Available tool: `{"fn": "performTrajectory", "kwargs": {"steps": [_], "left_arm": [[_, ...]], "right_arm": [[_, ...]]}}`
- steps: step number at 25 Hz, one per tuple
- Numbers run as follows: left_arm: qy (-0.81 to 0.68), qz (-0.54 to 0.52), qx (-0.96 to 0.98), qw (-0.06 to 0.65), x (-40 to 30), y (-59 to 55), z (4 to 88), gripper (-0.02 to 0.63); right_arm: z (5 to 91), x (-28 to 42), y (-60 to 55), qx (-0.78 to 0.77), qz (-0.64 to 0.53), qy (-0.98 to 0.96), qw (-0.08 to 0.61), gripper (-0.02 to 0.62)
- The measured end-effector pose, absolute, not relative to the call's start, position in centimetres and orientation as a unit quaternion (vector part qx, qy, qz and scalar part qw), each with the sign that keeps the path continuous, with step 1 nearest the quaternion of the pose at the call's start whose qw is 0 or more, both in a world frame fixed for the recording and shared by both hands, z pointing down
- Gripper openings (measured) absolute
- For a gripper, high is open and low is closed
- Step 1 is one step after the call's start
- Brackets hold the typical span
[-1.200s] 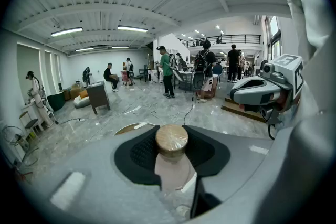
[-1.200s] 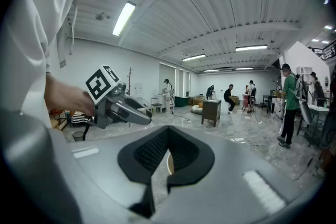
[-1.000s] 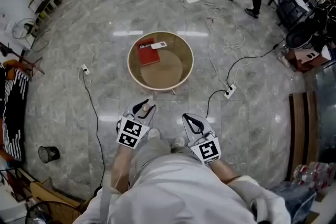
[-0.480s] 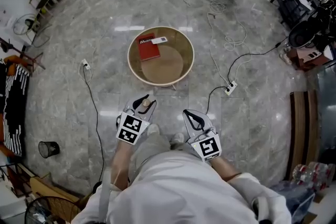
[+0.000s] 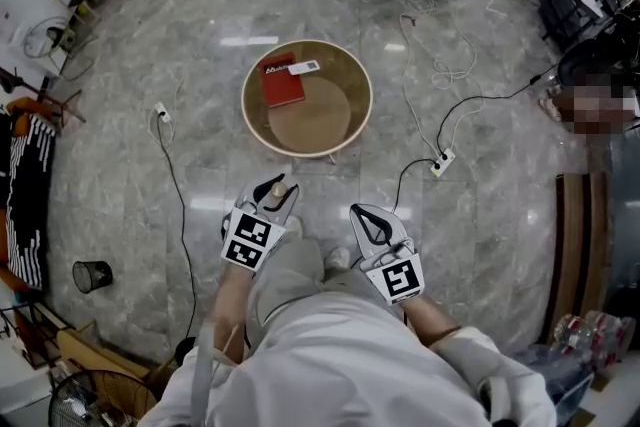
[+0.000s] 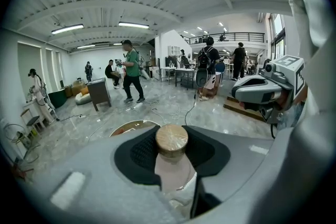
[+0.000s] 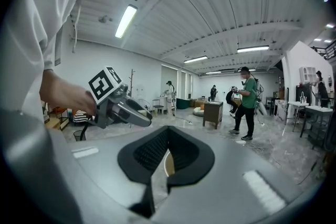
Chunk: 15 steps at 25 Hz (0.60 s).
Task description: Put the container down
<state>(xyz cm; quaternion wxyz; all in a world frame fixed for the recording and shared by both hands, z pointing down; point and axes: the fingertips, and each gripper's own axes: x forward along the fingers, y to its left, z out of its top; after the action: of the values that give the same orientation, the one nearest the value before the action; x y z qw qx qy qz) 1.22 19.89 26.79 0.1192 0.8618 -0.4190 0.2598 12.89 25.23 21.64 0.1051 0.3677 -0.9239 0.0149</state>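
I see the cork-topped container (image 6: 173, 168) pinched between the pads of my left gripper (image 5: 277, 193), held in the air over the floor, short of the table. My right gripper (image 7: 167, 153), at its 3 o'clock, has its jaws pressed together on nothing. At 12 o'clock stands the round table (image 5: 357, 85), with a red book (image 5: 282, 85) lying at its 10 o'clock.

The bench (image 5: 248, 120) stands on the floor (image 5: 500, 225), ahead of both claws. The book (image 5: 281, 85) lies on its left rear part. The left claw (image 5: 272, 198), with the container (image 5: 279, 186) between its jaws, is beside the right claw (image 5: 368, 223). A waste bin (image 5: 91, 275) stands far left.
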Motion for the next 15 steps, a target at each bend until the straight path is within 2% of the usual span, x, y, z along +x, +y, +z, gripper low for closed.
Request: {"fn": "performTrajectory", "kwargs": {"steps": [15], "left_arm": [[-0.404,0.257,0.868,0.130,-2.4,8.9,30.5,0.133]], "right_arm": [[23.6,9.0,13.0,0.384,0.005,-0.916,0.119,0.006]]}}
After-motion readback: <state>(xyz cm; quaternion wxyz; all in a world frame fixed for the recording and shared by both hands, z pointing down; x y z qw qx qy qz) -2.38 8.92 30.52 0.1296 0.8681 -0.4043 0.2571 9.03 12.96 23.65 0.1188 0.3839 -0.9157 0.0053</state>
